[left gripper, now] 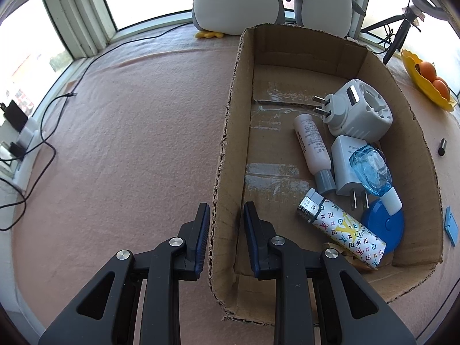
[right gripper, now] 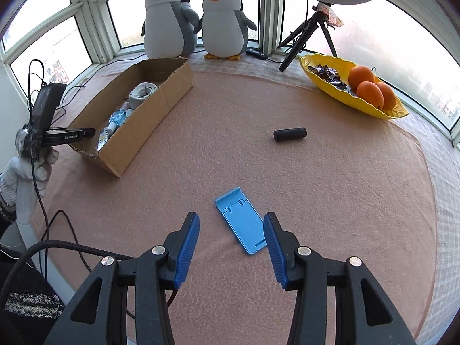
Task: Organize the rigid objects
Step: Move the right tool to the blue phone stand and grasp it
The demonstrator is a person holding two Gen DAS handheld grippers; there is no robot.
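The left tool clamps the near-left wall of the cardboard box. The right tool stands wide and empty, pads either side of the blue phone stand on the bench.

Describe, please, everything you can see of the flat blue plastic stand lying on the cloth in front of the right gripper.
The blue stand is a light blue, flat rectangle of moulded plastic with a raised lip at its far end and slotted cut-outs across its face. It lies flat and folded on the pink cloth, skewed diagonally, apart from the cardboard box and the black cylinder. The right gripper has its jaws open to either side of its near end, not pressing on it.
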